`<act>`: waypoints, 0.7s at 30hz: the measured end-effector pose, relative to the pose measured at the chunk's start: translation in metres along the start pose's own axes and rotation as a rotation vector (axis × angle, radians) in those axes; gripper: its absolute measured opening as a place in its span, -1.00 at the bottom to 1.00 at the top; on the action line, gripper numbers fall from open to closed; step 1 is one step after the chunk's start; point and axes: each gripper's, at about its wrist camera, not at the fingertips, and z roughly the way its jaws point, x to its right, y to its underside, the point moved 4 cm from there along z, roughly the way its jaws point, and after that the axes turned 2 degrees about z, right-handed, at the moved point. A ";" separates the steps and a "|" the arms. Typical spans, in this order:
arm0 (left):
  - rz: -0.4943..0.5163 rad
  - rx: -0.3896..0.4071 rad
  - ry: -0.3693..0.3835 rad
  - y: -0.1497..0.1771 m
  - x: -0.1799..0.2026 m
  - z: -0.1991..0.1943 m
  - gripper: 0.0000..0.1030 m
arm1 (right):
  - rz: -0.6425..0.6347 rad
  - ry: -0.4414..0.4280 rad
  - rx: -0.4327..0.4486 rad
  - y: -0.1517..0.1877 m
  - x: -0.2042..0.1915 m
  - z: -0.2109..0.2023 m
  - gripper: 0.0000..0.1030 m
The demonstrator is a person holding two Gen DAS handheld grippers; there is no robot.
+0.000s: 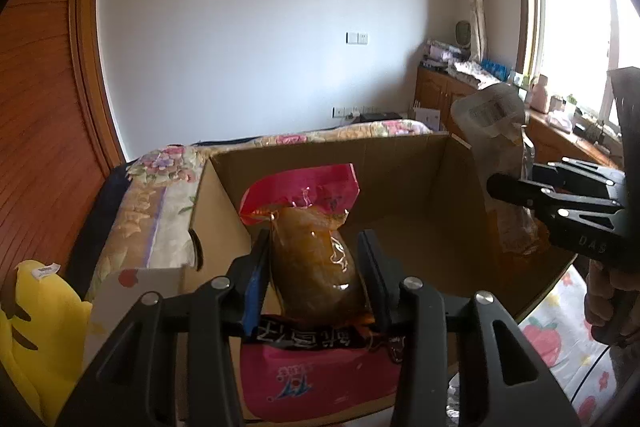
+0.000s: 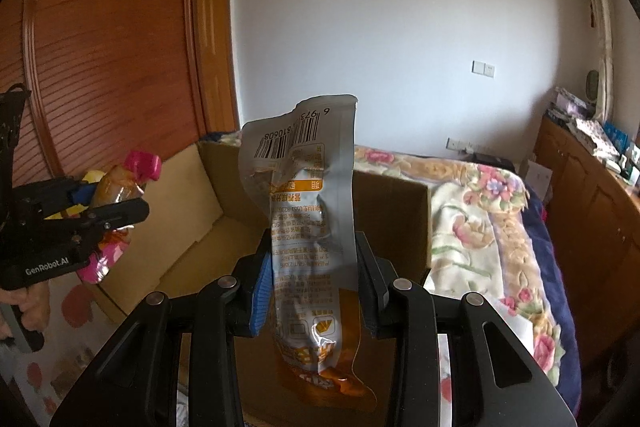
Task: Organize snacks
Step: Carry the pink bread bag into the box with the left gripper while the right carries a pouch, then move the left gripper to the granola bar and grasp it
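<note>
Two handheld claws each grip a snack packet above an open cardboard box (image 1: 400, 183). In the left wrist view, the left claw (image 1: 316, 275) is closed on a pink-ended packet (image 1: 312, 259) of brown food, held upright at lower centre, over the box's inside. In the right wrist view, the right claw (image 2: 314, 283) is clamped on a tall grey packet (image 2: 308, 195) with a barcode near its top and an orange bottom, standing upright at centre frame in front of the box's far wall. The box sits beside a bed with a floral quilt (image 2: 480, 211). A yellow plush toy (image 1: 36, 327) lies at the lower left of the left view.
</note>
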 end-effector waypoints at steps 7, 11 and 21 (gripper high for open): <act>0.029 0.011 -0.030 0.007 0.003 -0.006 0.09 | -0.009 0.004 -0.038 0.010 -0.007 0.004 -0.14; 0.015 0.020 -0.014 0.011 0.001 -0.023 0.10 | -0.004 0.005 -0.049 0.014 -0.004 0.002 -0.10; 0.034 0.027 -0.002 0.052 0.006 -0.079 0.11 | 0.026 -0.073 -0.041 0.034 -0.016 -0.064 -0.08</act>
